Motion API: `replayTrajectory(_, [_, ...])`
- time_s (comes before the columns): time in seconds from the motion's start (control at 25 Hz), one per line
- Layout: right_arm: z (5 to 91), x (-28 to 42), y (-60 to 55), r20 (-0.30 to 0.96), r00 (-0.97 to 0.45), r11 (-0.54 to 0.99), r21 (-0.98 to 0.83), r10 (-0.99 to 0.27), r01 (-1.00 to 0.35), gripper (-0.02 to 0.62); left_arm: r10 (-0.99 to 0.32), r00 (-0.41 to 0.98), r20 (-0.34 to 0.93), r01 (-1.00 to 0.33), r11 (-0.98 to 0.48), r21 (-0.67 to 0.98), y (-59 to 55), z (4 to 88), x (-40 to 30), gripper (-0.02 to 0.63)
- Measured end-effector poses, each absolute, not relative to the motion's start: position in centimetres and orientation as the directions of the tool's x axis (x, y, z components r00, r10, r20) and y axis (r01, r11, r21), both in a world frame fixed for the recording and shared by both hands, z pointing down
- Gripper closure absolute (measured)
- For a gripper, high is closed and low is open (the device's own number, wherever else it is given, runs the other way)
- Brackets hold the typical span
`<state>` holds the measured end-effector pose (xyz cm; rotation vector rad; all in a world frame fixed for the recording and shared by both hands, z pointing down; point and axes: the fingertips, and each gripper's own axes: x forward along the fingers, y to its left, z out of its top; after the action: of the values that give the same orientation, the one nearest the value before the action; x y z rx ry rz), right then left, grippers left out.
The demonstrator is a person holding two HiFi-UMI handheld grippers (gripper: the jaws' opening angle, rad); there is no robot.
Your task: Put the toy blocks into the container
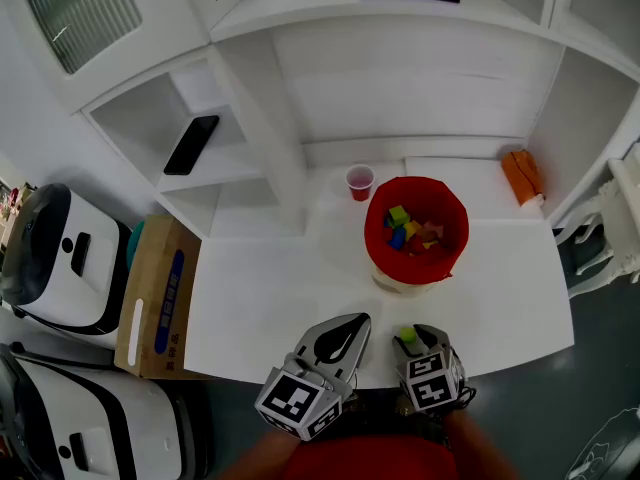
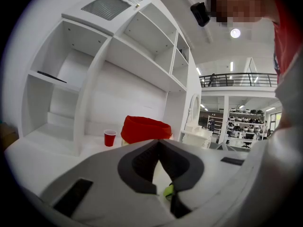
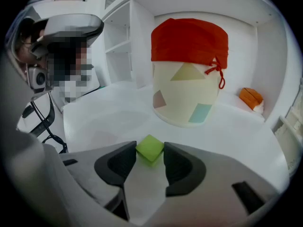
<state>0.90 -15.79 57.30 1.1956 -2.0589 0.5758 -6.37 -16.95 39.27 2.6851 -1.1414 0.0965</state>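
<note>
Green block (image 3: 150, 148) diamond-wise, corners against right tool (image 3: 150, 151) pads (image 3: 176, 162)

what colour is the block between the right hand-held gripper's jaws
The block is lime green, clearest in the right gripper view.

On the table (image 1: 270, 288) the container (image 1: 378, 253) holds several blocks (image 1: 410, 233). A cup (image 1: 359, 182) stands just behind it to its left, and a packet (image 1: 522, 175) behind it to its right. Before it, near the table's edge, a loose block (image 1: 407, 335) sits between my right gripper (image 3: 149, 154) jaws, touching both. My left gripper (image 1: 349, 322) is just left of that.
</note>
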Motion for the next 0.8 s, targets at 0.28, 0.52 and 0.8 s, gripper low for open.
replayTrajectory(0.28, [48.7,1.6,-15.6,0.506,-0.491,0.472,-0.177,-0.709,-0.864,0.403,-0.691,0.713,0.122,-0.7,-0.69,0.184,-17.0,39.0,-5.6,0.594])
replayTrajectory(0.52, [36.6,3.1,-18.0,0.234,-0.52,0.493,-0.164,-0.822,-0.854,0.403,-0.686,0.722,0.092,-0.688,-0.699,0.195,-17.5,38.4,-4.4,0.594])
replayTrajectory(0.8, [32.3,3.6,-22.9,0.157,-0.515,0.505,-0.102,-0.843,-0.857,0.403,-0.696,0.716,0.06,-0.693,-0.698,0.179,-18.8,37.0,-3.6,0.594])
